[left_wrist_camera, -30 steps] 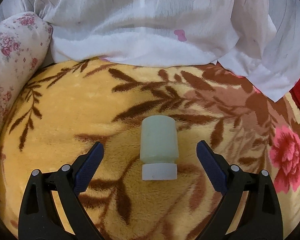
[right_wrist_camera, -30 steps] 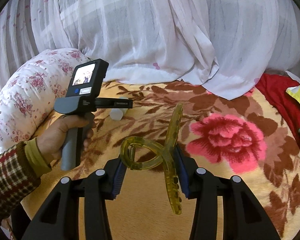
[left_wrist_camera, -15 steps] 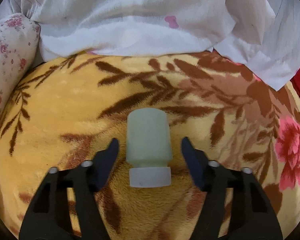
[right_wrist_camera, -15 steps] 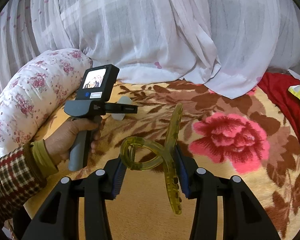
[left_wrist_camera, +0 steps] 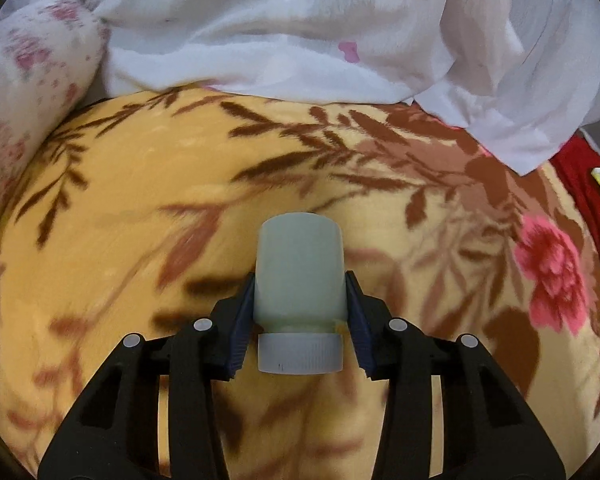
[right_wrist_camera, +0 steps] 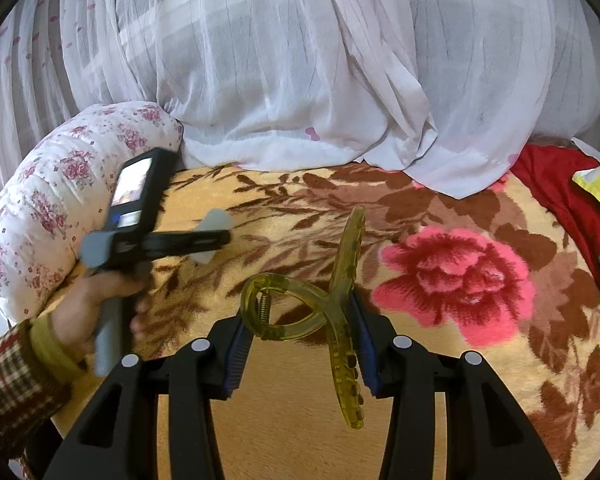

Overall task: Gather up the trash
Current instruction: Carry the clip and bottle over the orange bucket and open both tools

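Left gripper (left_wrist_camera: 300,312): jaws have just been closing and now clamp the pale plastic bottle (left_wrist_camera: 300,272) by its body, just above the white cap (left_wrist_camera: 300,352), which points back toward the camera. Side grip on the cylinder likely chosen so the bottle cannot roll out. Bottle held over the floral blanket (left_wrist_camera: 140,184), whether clear of it or touching, cannot tell

Right gripper (right_wrist_camera: 300,344): partly closed on the yellow hair clip (right_wrist_camera: 340,304), pads pinching it across the loop and toothed arm. Both pieces in hand; no trash container in view
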